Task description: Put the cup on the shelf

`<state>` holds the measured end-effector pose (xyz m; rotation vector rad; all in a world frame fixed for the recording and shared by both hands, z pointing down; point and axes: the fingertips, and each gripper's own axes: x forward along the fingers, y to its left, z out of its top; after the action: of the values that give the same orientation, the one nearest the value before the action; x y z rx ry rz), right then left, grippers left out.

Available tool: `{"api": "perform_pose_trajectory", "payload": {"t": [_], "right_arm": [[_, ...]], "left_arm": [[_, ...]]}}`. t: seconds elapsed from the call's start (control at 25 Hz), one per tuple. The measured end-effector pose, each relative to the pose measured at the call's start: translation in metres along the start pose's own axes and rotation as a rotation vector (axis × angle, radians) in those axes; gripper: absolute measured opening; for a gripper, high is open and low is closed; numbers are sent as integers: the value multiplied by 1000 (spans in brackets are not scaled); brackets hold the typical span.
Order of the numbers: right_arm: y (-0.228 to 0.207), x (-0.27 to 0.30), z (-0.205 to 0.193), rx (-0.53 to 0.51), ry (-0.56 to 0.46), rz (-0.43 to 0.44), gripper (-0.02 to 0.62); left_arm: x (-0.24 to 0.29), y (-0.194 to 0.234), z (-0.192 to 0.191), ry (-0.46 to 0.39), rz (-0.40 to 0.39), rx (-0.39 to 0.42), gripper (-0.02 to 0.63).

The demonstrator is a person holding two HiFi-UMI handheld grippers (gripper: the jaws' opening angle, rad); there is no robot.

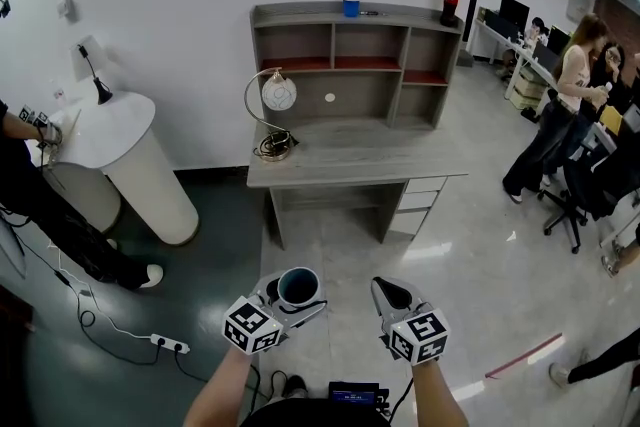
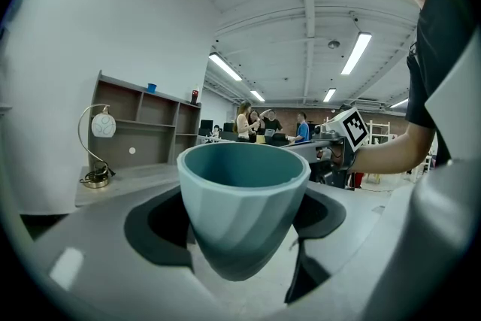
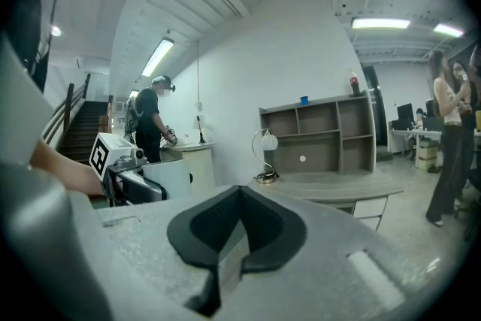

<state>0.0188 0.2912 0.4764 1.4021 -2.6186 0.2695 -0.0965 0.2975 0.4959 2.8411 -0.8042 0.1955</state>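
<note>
My left gripper (image 1: 296,299): jaws clamped on the teal cup (image 2: 242,210), upright, mouth up, held over the floor. My right gripper (image 3: 237,233): jaws closed together, nothing in them. The shelf (image 1: 355,50) stands on the desk surface (image 1: 350,155), well apart from the cup.

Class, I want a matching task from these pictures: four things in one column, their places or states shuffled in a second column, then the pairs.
1 teal cup
2 globe lamp
3 red bottle
4 right claw

A on the desk
B shut, empty
C held in the left claw
D on top of the shelf unit, right end

Pairs: 1-C, 2-A, 3-D, 4-B
</note>
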Motion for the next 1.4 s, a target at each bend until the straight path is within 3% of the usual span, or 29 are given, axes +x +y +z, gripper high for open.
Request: {"api": "perform_pose_trajectory", "payload": {"t": [0.96,1.4], "right_arm": [[-38,-21,-20,19,19,35,3],[-57,15,-20,27,42,-1,3]], "left_arm": [[22,-8,-6,12,69,-17,396],[42,32,-7,7,48,-19,394]]}}
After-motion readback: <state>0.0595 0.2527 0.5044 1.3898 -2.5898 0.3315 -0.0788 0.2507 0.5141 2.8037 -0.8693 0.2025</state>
